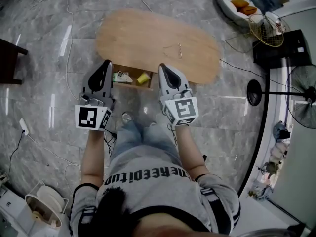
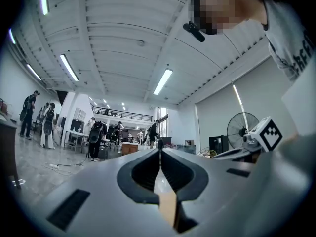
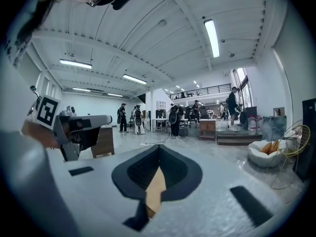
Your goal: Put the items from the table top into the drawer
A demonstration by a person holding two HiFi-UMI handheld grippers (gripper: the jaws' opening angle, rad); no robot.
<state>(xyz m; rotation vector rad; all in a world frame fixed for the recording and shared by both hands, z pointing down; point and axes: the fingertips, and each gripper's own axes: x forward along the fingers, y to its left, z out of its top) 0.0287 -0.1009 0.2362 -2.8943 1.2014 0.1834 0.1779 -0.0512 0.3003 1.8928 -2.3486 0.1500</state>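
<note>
Left gripper (image 1: 107, 64) and right gripper (image 1: 162, 68) are both pressed together, pinching nothing. Between their tips an open drawer (image 1: 133, 74) juts from under the table (image 1: 158, 38) edge. Floor (image 1: 49, 73) spreads either side. The drawer's contents are indistinct.

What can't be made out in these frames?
- Drawer: head view, left end hidden behind the left gripper.
- Thin thing on the table: head view, too small to name.
- Both gripper views: aimed across the room, table and drawer outside the frame.
</note>
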